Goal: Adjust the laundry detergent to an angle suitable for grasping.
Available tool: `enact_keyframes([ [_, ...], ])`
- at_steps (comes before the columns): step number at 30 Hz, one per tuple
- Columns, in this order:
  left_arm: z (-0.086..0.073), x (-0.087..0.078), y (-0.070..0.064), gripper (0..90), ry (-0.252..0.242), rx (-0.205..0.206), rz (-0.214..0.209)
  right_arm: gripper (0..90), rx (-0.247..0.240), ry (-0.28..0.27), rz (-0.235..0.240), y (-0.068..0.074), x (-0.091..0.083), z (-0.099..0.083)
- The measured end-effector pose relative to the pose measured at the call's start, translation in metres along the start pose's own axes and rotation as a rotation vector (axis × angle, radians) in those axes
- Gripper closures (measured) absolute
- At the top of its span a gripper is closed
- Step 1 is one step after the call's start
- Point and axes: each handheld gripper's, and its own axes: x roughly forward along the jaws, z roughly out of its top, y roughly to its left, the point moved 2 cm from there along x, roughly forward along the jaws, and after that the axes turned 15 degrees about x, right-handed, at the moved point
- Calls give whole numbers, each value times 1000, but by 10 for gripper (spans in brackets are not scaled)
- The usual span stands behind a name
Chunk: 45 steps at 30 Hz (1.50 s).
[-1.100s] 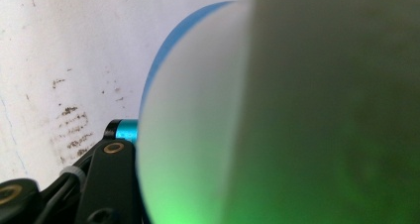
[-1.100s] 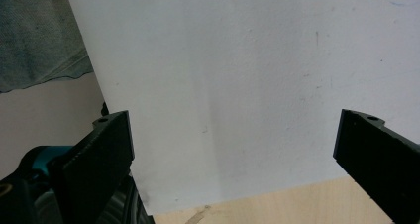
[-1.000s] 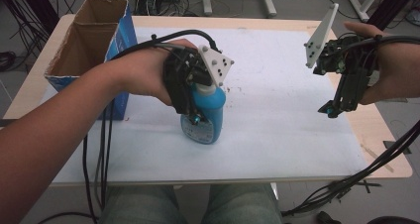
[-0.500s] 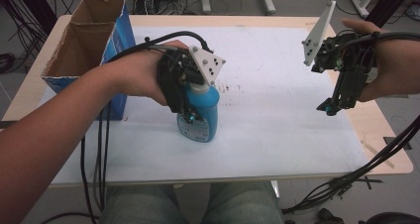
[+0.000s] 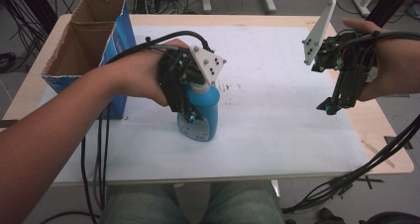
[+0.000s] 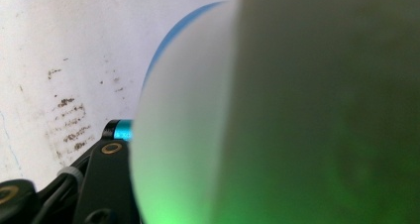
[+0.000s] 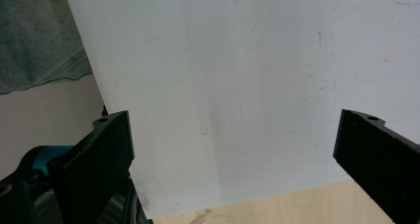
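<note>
Blue bottle [image 5: 199, 116] raised more upright since the earlier frame, clamped in left tongs [image 5: 184, 101].
Long axis near vertical; cardboard box [image 5: 88, 49] lies just left; right tongs [image 5: 331, 105] held apart, well away.

Even bright light; close bottle [image 6: 297, 105] blurred, perhaps green-tinted.

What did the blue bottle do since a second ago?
The left tool, clamped on the bottle, tipped it more upright and slid it slightly toward the box. The grip never let go. The right tool stayed open in the air, and the box stayed put.
</note>
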Motion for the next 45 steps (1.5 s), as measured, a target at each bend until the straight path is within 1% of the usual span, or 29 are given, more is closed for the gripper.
enact_keyframes([
  [2, 0, -1, 0, 396, -15, 2, -3, 12, -2, 1, 0, 0, 0, 0],
  [5, 0, -2, -1, 371, -20, 6, -7, 12, 2, 3, 0, 0, 0, 0],
  [6, 0, -2, -1, 370, -20, 3, -3, 12, 1, 2, 0, 0, 0, 0],
  [8, 0, -2, -1, 370, -23, 1, -10, 12, -3, 1, 0, 0, 0, 1],
  [16, 1, -2, -1, 339, -17, -9, -17, 12, 1, 2, -1, 1, 0, 1],
  [24, 0, -7, -2, 314, 5, -35, -15, 12, -3, 0, -1, 1, 0, 2],
  [26, 0, -9, -2, 299, 19, -39, -21, 12, -12, -6, 0, 1, 0, 2],
  [27, 0, -10, -2, 295, 26, -42, -23, 12, -9, -4, -1, 1, 0, 2],
  [28, 0, -10, -3, 293, 33, -54, -32, 12, -9, -4, -1, 1, 0, 3],
  [31, -1, -12, -3, 262, 60, -70, -43, 12, -6, -3, -3, 2, -1, 3],
  [34, -2, -17, -3, 251, 76, -87, -43, 12, -9, -5, -4, 2, -1, 4],
  [35, -2, -17, -3, 249, 76, -87, -43, 12, -9, -5, -4, 2, -1, 4],
  [36, -3, -21, -3, 249, 94, -102, -40, 12, -6, -5, -4, 3, -1, 4],
  [37, -3, -23, -4, 244, 103, -107, -38, 12, -15, -3, -5, 3, -1, 5],
  [40, -4, -30, -5, 225, 143, -123, -34, 12, -16, -5, -6, 4, -3, 7],
  [45, -3, -44, -6, 200, 179, -153, -30, 12, -20, -14, -12, 5, -7, 12],
])
